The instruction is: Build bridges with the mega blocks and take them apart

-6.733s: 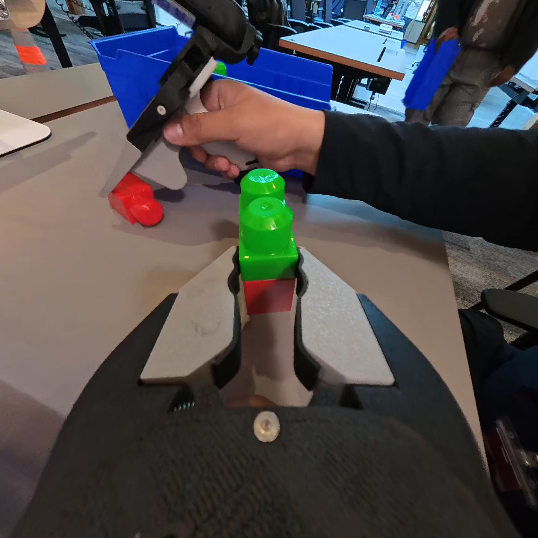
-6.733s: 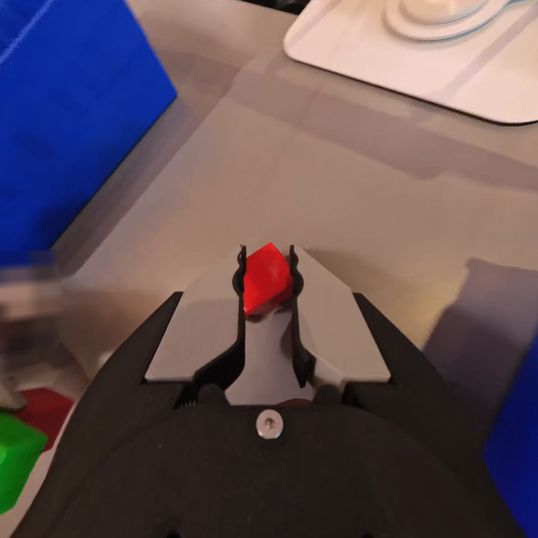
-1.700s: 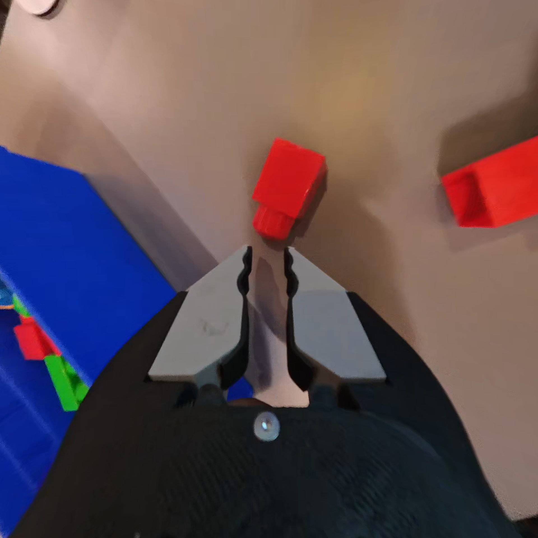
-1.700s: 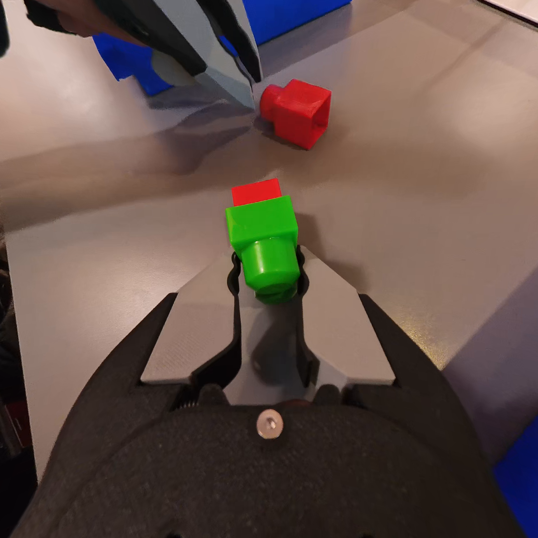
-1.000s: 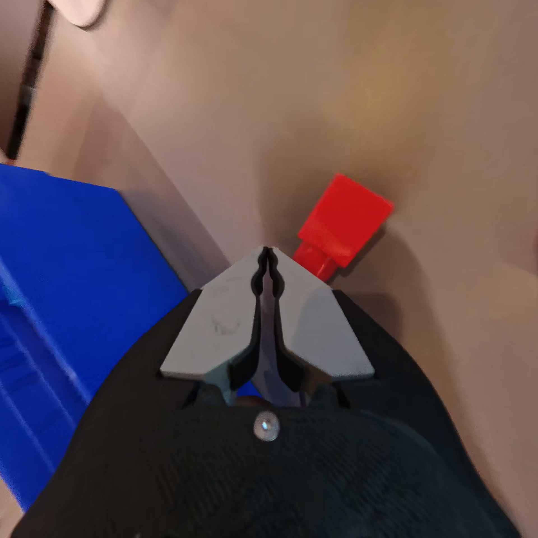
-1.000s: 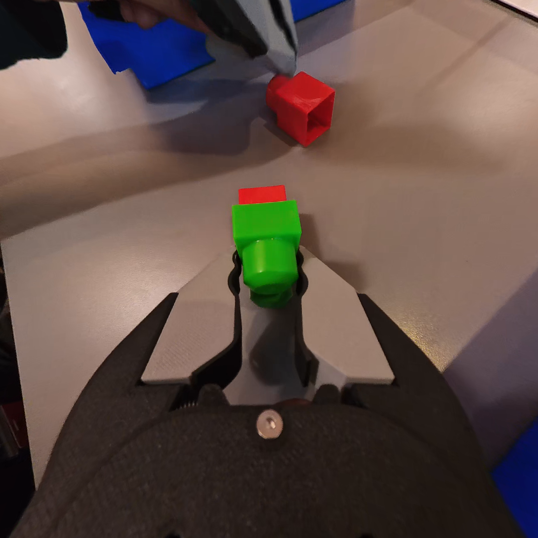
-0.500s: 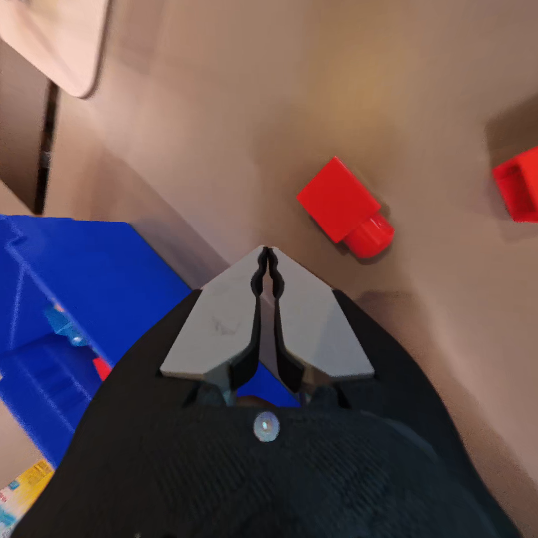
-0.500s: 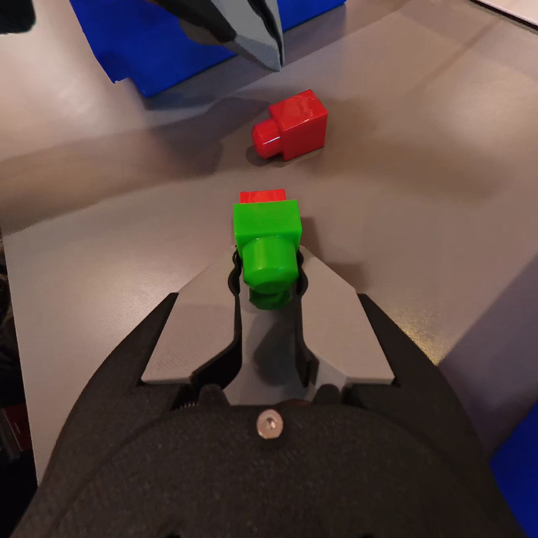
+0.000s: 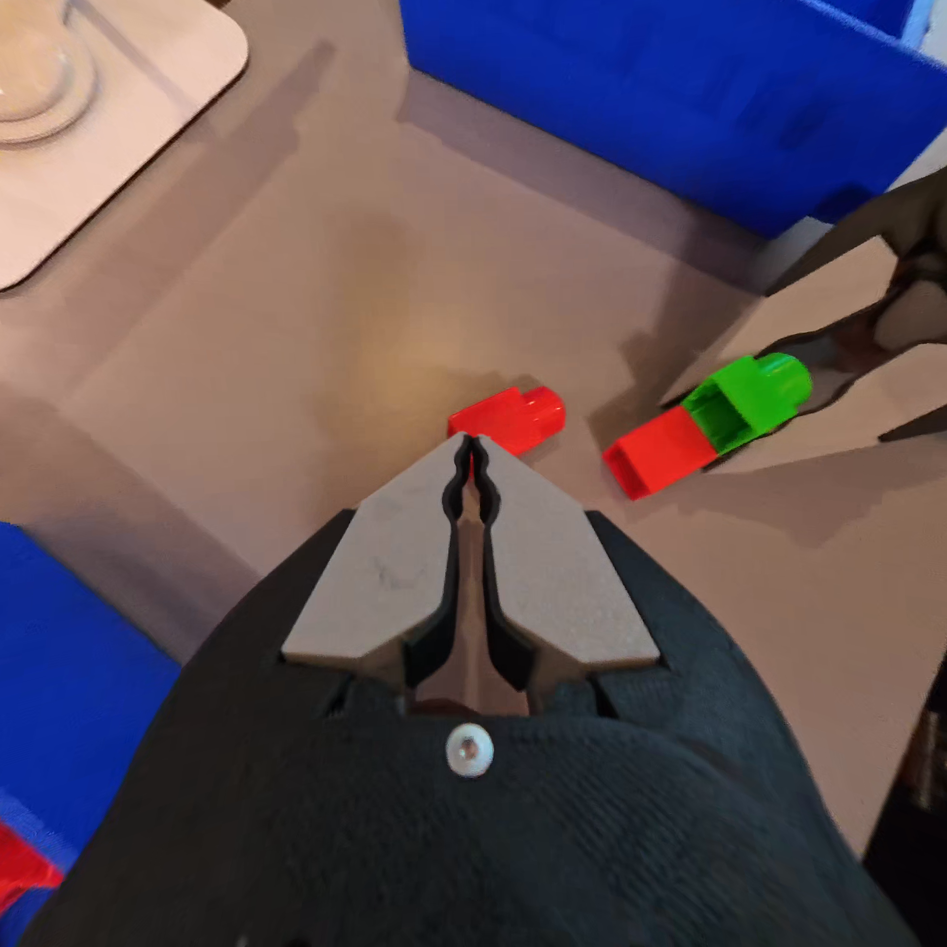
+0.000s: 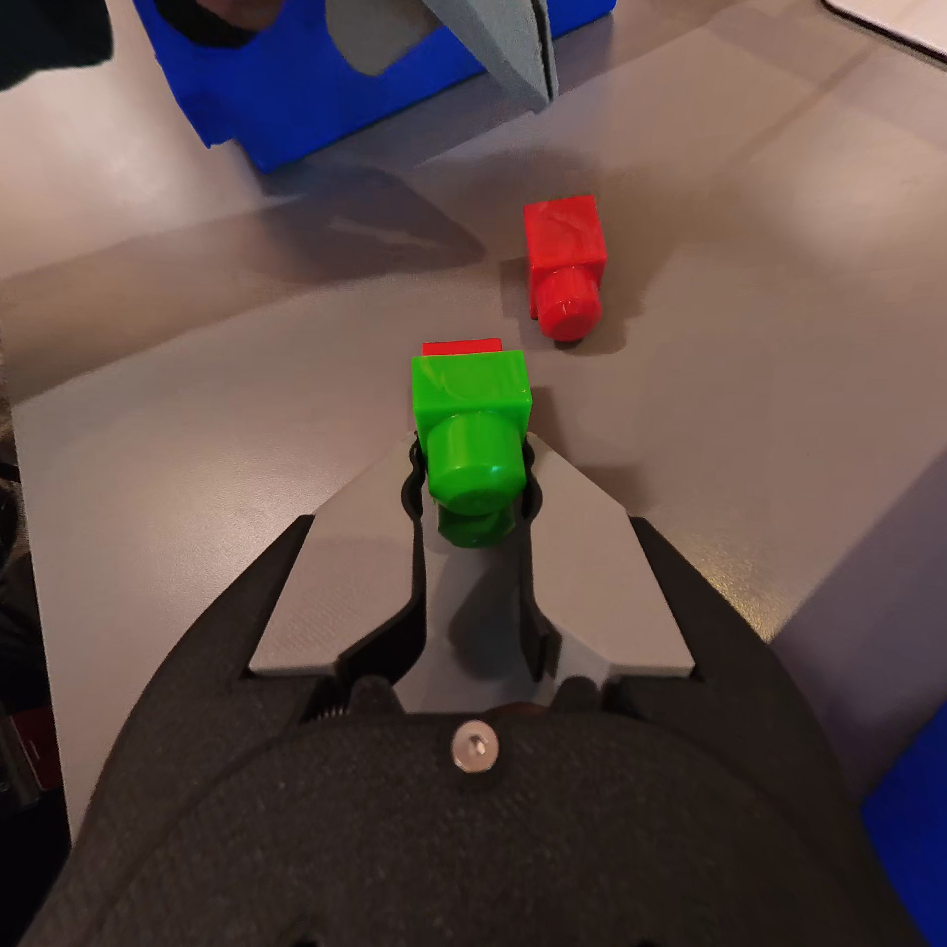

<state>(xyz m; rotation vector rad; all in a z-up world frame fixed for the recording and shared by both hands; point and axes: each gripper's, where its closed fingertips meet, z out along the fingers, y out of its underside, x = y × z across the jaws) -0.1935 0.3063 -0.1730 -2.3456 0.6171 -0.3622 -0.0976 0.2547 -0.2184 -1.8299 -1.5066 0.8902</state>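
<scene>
My right gripper [image 10: 474,476] is shut on the studs of a green block [image 10: 471,394], which has a red block [image 10: 461,347] plugged into its far end. The pair lies sideways, low over the table. The left wrist view shows the same gripper [image 9: 820,379] on the green block [image 9: 743,405] with its red block [image 9: 658,456]. My left gripper [image 9: 471,448] is shut with nothing between its pads. Its tips are right at a loose red block [image 9: 512,420] lying on its side. That block [image 10: 563,256] points its stud toward my right gripper, with the left gripper [image 10: 546,97] above and beyond it.
A blue bin [image 9: 666,77] stands at the back and another blue bin [image 9: 61,666] is at my lower left. A pale tray [image 9: 102,128] with a glass dish sits at the far left. The table edge [image 10: 31,461] runs along the left of the right wrist view. My right fingertips sit around 12 cm from my left ones.
My left gripper shut on air, then pushed the loose red block, which turned around on the table. My right gripper kept hold of the green-and-red pair, almost still.
</scene>
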